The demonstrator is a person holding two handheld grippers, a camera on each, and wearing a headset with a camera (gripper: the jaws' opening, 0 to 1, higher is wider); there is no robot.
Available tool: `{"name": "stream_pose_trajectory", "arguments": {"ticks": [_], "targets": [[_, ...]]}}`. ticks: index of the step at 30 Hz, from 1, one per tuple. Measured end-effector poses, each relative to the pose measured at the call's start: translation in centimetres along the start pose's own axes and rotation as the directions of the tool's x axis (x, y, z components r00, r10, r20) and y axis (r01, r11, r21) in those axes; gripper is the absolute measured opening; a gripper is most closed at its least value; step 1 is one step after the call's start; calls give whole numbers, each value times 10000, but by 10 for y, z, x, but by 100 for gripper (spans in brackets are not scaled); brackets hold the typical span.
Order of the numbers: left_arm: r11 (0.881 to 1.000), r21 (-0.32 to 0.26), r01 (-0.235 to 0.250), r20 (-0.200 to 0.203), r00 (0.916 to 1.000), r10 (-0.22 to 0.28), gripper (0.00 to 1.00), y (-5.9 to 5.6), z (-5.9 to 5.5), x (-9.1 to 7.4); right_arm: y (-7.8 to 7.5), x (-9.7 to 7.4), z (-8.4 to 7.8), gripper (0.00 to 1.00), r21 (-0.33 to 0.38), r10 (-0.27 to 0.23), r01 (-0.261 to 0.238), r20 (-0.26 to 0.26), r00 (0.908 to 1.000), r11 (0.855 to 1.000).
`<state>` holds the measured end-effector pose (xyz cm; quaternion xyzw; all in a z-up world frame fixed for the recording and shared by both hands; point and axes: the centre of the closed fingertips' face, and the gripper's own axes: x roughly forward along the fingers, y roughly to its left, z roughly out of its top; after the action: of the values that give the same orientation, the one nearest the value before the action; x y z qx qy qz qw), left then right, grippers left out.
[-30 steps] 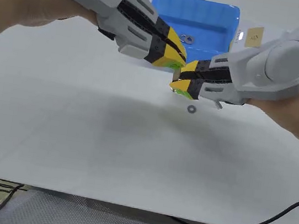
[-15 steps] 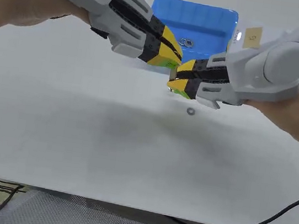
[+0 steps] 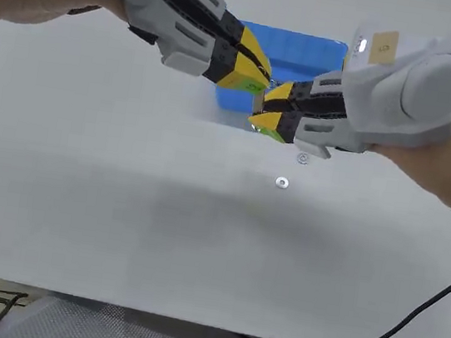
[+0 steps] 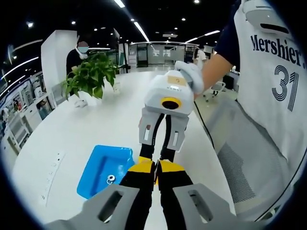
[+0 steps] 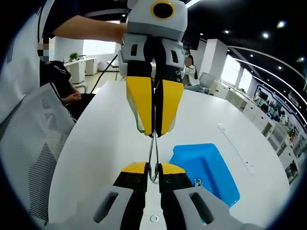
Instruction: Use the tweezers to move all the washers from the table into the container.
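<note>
- The near side of the blue container (image 3: 309, 50) is covered in the head view by both grippers, so its inside cannot be seen there.
- The tweezers (image 5: 153, 158) are seen plainly in the right gripper view as a thin metal pair running between the two sets of yellow tips.
- The right gripper (image 3: 267, 120) is narrowed onto the near end of the tweezers; the left gripper (image 3: 254, 74) is drawn together on their far end.
- "Mershier" and "31" can be read on a jersey (image 4: 268, 72) in the left gripper view; writing on the tan sticker (image 3: 383, 48) is too small to read.
- A washer (image 4: 111, 179) is shown inside the container in the left gripper view.
- Two more washers (image 3: 282, 182) (image 3: 303, 159) are seen on the white table (image 3: 161, 210), near the right gripper.
</note>
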<state>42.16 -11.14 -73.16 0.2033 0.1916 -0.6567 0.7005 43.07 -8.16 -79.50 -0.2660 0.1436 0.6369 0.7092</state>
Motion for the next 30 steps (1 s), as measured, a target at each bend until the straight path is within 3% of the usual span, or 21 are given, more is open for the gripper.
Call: {"name": "stream_pose_trajectory", "arguments": {"ticks": [8, 17, 24, 30], "targets": [[9987, 507, -96, -84, 9999, 100, 6, 9, 15, -10, -13, -5, 11, 10, -330, -231, 232, 40, 9997, 9992], [9960, 866, -209, -87, 9997, 218, 6, 26, 22, -13, -35, -9, 18, 10, -630, -571, 574, 73, 9983, 9964], [9950, 970, -223, -150, 9996, 238, 6, 44, 18, -9, -52, -5, 14, 10, -635, -682, 684, 65, 9977, 9956], [9964, 837, -164, -130, 9998, 176, 6, 57, 9, -2, -66, 5, -1, 10, -520, -629, 625, -52, 9980, 9967]]}}
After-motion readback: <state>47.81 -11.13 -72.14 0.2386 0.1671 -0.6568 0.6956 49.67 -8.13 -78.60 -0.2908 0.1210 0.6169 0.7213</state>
